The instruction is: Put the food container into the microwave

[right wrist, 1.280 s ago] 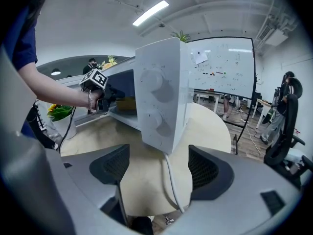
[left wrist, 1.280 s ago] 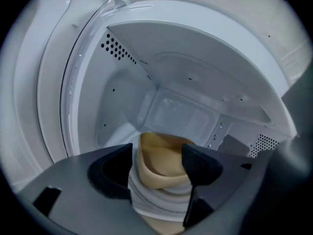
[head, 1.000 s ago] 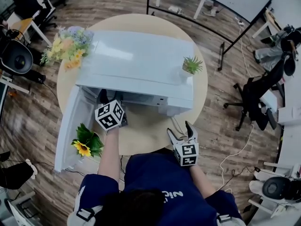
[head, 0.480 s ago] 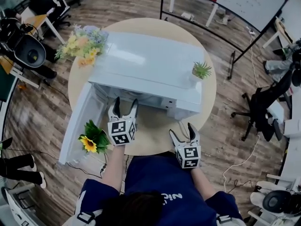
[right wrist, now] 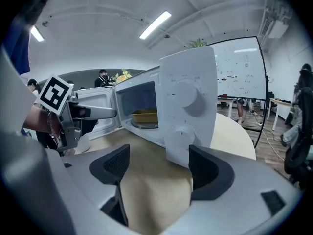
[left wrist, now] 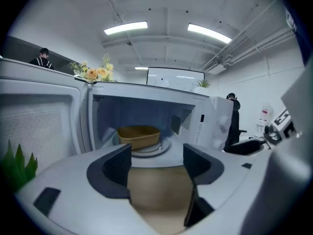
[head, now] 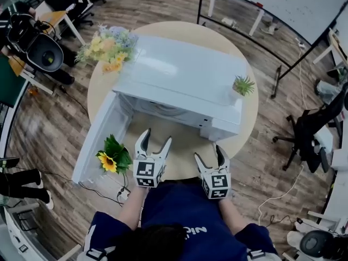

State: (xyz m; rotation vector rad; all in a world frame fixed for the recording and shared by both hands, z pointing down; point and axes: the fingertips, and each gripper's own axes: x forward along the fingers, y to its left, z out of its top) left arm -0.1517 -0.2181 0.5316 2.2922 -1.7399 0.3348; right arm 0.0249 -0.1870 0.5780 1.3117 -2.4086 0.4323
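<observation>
Round worktop [head: 179,145] bears the microwave [head: 179,75], door [head: 100,140] wide, food container [left wrist: 139,135] sitting inside, so we hold the left gripper [head: 156,140] and right gripper [head: 209,155] empty, jaws spread, just outside

One microwave [head: 179,86] was counted on one round surface [head: 182,159]. One food container [left wrist: 139,136] was counted inside the microwave, one small green plant [head: 243,84] on top of it, one bouquet [head: 109,42] at its far corner and one sunflower [head: 107,162] beside its open door. Two grippers were counted in front of it: a left gripper [head: 156,136] and a right gripper [head: 208,152].
</observation>
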